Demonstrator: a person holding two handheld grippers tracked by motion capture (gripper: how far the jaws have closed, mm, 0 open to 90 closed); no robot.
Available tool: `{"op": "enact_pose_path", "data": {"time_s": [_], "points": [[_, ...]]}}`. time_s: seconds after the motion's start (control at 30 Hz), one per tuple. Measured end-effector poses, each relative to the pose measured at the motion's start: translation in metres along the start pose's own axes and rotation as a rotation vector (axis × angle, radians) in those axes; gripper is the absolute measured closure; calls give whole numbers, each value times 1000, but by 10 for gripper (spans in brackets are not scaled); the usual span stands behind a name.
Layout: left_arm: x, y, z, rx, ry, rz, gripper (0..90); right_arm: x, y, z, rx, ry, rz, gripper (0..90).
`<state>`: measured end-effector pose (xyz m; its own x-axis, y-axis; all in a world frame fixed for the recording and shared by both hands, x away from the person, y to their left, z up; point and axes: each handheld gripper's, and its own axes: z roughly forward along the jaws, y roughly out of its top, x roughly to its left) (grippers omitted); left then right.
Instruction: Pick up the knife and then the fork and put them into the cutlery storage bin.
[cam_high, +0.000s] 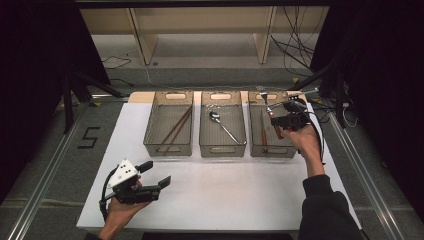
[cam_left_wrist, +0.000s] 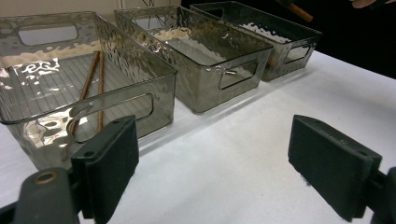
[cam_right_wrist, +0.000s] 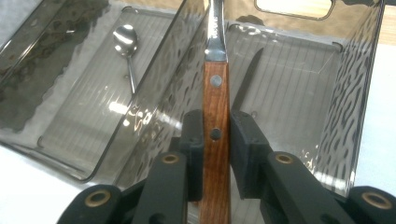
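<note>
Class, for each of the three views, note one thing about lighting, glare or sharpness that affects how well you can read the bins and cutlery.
High view: dark surroundings, the white table evenly lit, small items soft. Left gripper view: bright glare on the rippled wall of the nearest bin, the far bin dim against black. Right gripper view: the wooden knife handle sharp, a glint on the spoon, wavy reflections on the bin wall.

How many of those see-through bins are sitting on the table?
3, side by side in a row across the far part of the table: the left bin holds chopsticks, the middle bin a spoon, and the right bin lies under the right gripper.
</note>
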<state>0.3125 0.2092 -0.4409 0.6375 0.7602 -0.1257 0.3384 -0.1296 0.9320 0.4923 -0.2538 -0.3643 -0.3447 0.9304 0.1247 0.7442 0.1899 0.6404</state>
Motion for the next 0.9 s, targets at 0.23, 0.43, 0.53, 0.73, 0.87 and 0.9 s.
{"op": "enact_pose_path", "data": {"time_s": [0.23, 0.43, 0.53, 0.73, 0.87, 0.9], "points": [[0, 0, 0, 0, -1, 0, 159, -4, 4, 12, 26, -11, 24, 768], [0, 0, 0, 0, -1, 0, 158, -5, 3, 23, 58, -22, 34, 768], [0, 0, 0, 1, -2, 1, 158, -5, 2, 29, 77, -28, 40, 768], [0, 0, 0, 1, -2, 1, 159, -6, -3, 36, 93, -33, 45, 768], [0, 0, 0, 1, -1, 2, 159, -6, -8, 41, 112, -33, 49, 767], [0, 0, 0, 1, -2, 3, 159, -6, -8, 42, 117, -35, 53, 767]]}}
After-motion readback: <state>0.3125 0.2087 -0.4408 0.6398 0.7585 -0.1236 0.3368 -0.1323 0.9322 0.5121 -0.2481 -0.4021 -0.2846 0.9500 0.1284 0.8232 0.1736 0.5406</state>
